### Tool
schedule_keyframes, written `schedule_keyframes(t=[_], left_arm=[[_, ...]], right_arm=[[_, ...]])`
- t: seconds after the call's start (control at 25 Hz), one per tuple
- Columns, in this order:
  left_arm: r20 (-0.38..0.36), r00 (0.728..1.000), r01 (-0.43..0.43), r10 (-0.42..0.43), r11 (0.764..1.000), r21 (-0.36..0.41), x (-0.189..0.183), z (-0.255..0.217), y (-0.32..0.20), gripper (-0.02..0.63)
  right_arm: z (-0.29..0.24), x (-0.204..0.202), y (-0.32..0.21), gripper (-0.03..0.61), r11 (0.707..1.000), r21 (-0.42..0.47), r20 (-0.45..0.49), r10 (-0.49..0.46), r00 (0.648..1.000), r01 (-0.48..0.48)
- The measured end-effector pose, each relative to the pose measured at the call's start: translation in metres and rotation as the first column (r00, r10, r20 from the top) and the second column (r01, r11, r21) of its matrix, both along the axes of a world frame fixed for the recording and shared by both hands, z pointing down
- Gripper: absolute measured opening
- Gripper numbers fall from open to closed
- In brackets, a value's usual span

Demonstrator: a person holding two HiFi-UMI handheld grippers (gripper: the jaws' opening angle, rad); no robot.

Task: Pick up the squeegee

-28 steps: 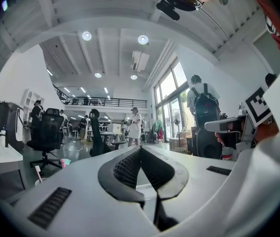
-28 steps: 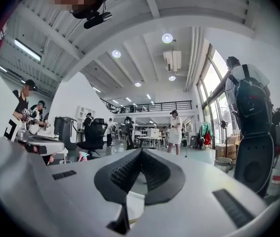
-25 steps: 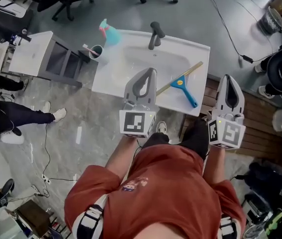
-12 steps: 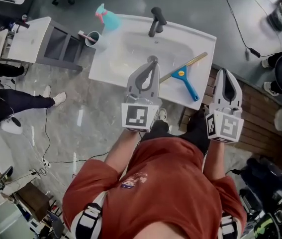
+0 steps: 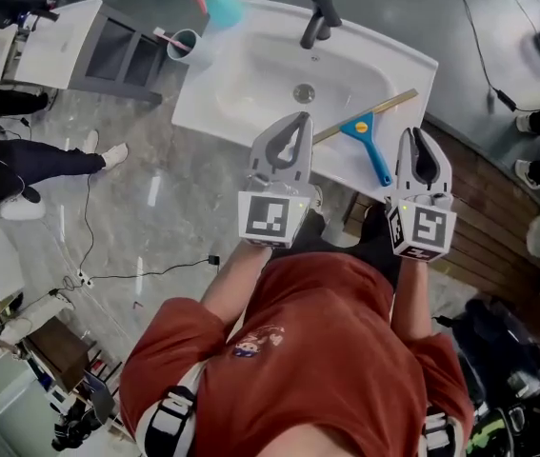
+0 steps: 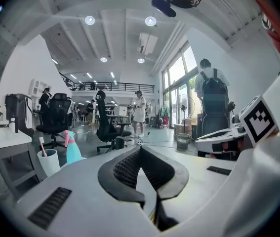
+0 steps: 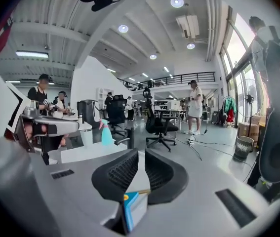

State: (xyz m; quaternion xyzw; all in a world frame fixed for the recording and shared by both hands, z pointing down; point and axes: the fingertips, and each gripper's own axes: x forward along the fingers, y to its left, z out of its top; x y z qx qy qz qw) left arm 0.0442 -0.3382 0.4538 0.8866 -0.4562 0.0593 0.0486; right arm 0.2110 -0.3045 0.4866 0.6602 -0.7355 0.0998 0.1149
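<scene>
**Squeegee** [image 5: 370, 146]: blue handle with a pale blade strip. It lies flat on the right-hand part of the white washbasin counter [image 5: 212, 112], right of centre in the head view. The blade strip runs diagonally toward the upper right and the handle points toward the lower right. It lies free of both grippers.

**Right gripper** [image 5: 410, 136]: just right of the handle, at the counter's lower-right corner. Its jaws stand a narrow slit apart, having just been opening, and the pads press on nothing. In the right gripper view the blue handle shows low in the frame, through the gap at the base of the jaws.

**Left gripper** [image 5: 300, 120]: left of the squeegee, over the counter's front edge and near the lower end of the blade strip. Its jaws meet at the tips, clenched on nothing.

**Surroundings:**
- The drain [image 5: 304, 92] sits in the bowl at upper centre, with a dark faucet [image 5: 319, 17] above it in the frame.
- A teal spray bottle [image 5: 214, 3] with a pink trigger stands at the counter's upper-left corner.
- A cup [image 5: 182, 42] holding a toothbrush stands beside the bottle.
</scene>
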Motion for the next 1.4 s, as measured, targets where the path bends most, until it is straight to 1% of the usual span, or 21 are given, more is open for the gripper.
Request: schedule_keyframes(t=[0.16, 0.32, 0.44, 0.52, 0.8, 1.0, 1.12, 1.2, 1.32, 1.4], left_arm=[[0.008, 1.000, 0.012, -0.011, 1.000, -0.026, -0.007, 0.015, 0.003, 0.018], [0.010, 1.000, 0.026, -0.025, 0.999, -0.048, -0.015, 0.031, 0.004, 0.018], [0.014, 0.999, 0.034, -0.033, 0.998, -0.061, -0.022, 0.041, 0.005, 0.018], [0.016, 0.999, 0.041, -0.040, 0.997, -0.071, -0.027, 0.047, 0.006, 0.017], [0.022, 0.998, 0.064, -0.063, 0.993, -0.098, -0.043, 0.064, 0.004, 0.017], [0.030, 0.997, 0.072, -0.069, 0.990, -0.118, -0.049, 0.074, 0.006, 0.017], [0.039, 0.997, 0.074, -0.069, 0.988, -0.136, -0.049, 0.081, 0.005, 0.018], [0.047, 0.997, 0.071, -0.065, 0.987, -0.142, -0.049, 0.085, 0.005, 0.018], [0.034, 0.997, 0.075, -0.071, 0.988, -0.136, -0.050, 0.083, 0.004, 0.018], [0.040, 0.997, 0.078, -0.073, 0.986, -0.147, -0.052, 0.087, 0.004, 0.017]], right_arm=[[0.029, -0.008, 0.000, 0.056, 0.997, -0.068, -0.009, -0.033, 0.999, 0.033], [0.068, -0.021, -0.001, 0.084, 0.985, -0.157, -0.022, -0.077, 0.997, 0.073], [0.093, -0.034, 0.002, 0.095, 0.968, -0.224, -0.058, -0.131, 0.990, 0.115], [0.105, -0.044, 0.004, 0.099, 0.958, -0.252, -0.076, -0.163, 0.984, 0.139], [0.146, -0.059, 0.004, 0.173, 0.917, -0.359, -0.062, -0.208, 0.976, 0.173], [0.176, -0.059, 0.007, 0.189, 0.882, -0.434, -0.052, -0.227, 0.973, 0.183], [0.188, -0.057, 0.006, 0.195, 0.867, -0.464, -0.051, -0.230, 0.972, 0.181], [0.193, -0.056, 0.005, 0.195, 0.861, -0.475, -0.053, -0.234, 0.971, 0.181], [0.199, -0.056, 0.005, 0.196, 0.854, -0.487, -0.055, -0.240, 0.969, 0.183], [0.203, -0.057, 0.003, 0.196, 0.850, -0.494, -0.058, -0.246, 0.968, 0.186]])
